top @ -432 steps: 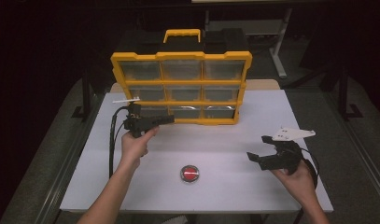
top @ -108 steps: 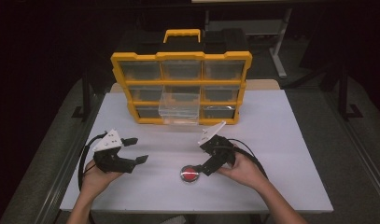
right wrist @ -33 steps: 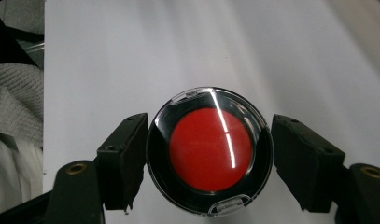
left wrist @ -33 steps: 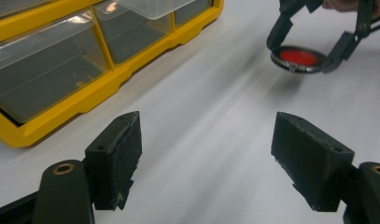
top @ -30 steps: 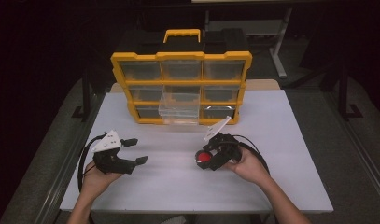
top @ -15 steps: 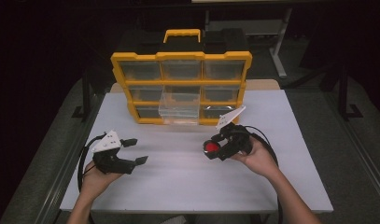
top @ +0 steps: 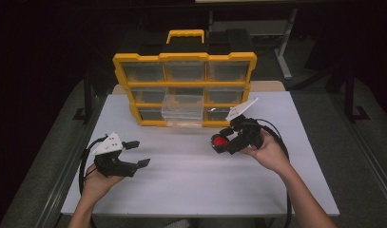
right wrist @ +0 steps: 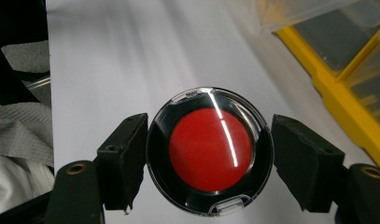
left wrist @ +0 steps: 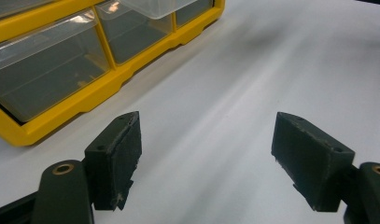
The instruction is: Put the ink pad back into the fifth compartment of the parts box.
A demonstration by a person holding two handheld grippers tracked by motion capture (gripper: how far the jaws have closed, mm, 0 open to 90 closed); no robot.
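Observation:
A round black case with a red centre hangs above the white table, right of the middle. My right gripper is shut on it. In the right gripper view both pads press the rim of the case. My left gripper rests low at the table's left, open and holding nothing. Bare table shows between its fingers in the left gripper view.
A yellow organizer with clear drawers stands at the back of the table. One clear drawer in its middle column is pulled out toward me, just left of the held case. The right gripper's cable loops behind the hand.
The right gripper closed on the round case on the table, lifted it and carried it right and toward the organizer. The left gripper has stayed still and open.

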